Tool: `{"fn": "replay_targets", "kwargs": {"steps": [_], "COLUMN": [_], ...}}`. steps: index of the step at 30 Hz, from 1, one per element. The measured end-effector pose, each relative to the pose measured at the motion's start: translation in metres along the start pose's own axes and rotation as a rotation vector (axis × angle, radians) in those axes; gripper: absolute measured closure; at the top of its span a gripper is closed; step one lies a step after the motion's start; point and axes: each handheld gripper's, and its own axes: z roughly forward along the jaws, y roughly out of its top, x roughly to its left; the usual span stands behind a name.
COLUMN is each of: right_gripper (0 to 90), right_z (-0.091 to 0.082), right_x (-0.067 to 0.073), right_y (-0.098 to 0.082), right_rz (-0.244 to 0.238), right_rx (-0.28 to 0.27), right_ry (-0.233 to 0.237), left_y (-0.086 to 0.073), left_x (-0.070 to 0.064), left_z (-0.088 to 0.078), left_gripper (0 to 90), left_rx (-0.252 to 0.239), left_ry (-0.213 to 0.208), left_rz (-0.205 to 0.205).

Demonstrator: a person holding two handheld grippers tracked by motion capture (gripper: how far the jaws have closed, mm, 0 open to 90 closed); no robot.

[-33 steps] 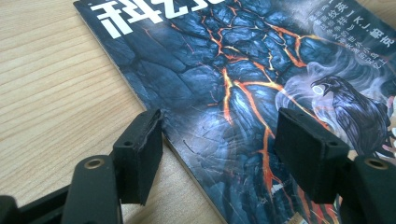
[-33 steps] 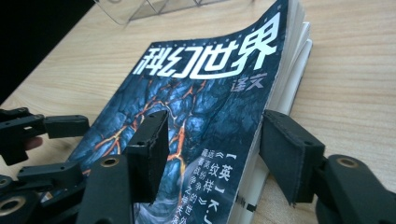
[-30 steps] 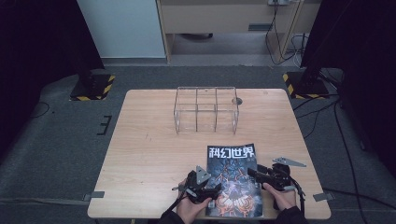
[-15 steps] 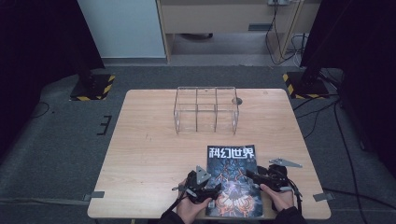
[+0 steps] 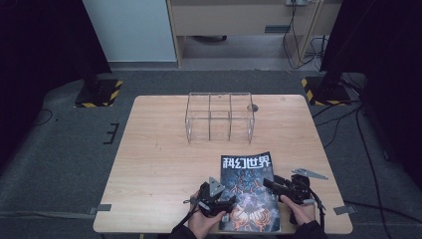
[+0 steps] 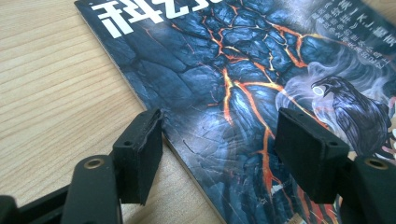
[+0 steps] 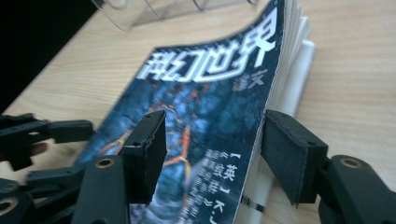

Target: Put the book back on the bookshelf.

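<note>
The left gripper (image 5: 225, 205) sits at the bottom middle of the high view, at the left edge of the magazine (image 5: 249, 191). In the left gripper view its two black fingers (image 6: 140, 154) stand apart. One finger is over the bare wood just beside the magazine's edge, and the other is over the dark cover with the orange cracks. They do not squeeze anything.

The right gripper (image 5: 268, 183) is at the lower right of the high view, at the magazine's right edge. Its jaws have just been closing a little. In the right gripper view its fingers (image 7: 289, 151) are apart, with the cover's right edge between them. That edge is lifted up off the pages below. I cannot tell if a finger touches the cover.

The magazine lies on the wooden counter (image 5: 159, 164), near its bottom edge, with white letters at the top of the cover. A hand (image 5: 205, 224) holds each gripper.

Higher up in the high view, a clear plastic rack (image 5: 220, 115) with compartments stands on the counter, well apart from the magazine.
</note>
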Motion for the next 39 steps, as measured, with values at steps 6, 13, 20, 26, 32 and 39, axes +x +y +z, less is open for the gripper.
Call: {"fn": "replay_targets", "kwargs": {"steps": [6, 13, 20, 26, 32, 39], "right_gripper": [40.1, 39.1, 38.0, 34.3, 36.2, 35.6], "right_z": [0.003, -0.004, 0.005, 0.004, -0.003, 0.003], "right_x": [-0.003, 0.009, 0.0, 0.0, 0.009, -0.001], "right_y": [-0.002, 0.002, -0.002, -0.002, 0.002, -0.003], "right_rz": [0.026, -0.022, -0.017, 0.008, 0.003, 0.037], "right_rx": [0.03, -0.025, 0.07, 0.056, -0.024, 0.078], "right_ry": [-0.017, 0.039, -0.041, -0.014, 0.076, -0.013], "left_y": [0.0, 0.0, 0.0, 0.0, 0.0, 0.0], "left_x": [0.0, 0.0, 0.0, 0.0, 0.0, 0.0], "left_z": [0.0, 0.0, 0.0, 0.0, 0.0, 0.0], "left_gripper": [31.8, 31.7, 31.7, 31.7, 31.7, 31.7], "left_rx": [0.0, 0.0, -0.001, 0.0, 0.0, 0.0], "left_ry": [0.0, 0.002, 0.0, 0.001, 0.0, -0.001], "left_rz": [0.0, -0.001, -0.002, -0.002, -0.002, -0.002]}}
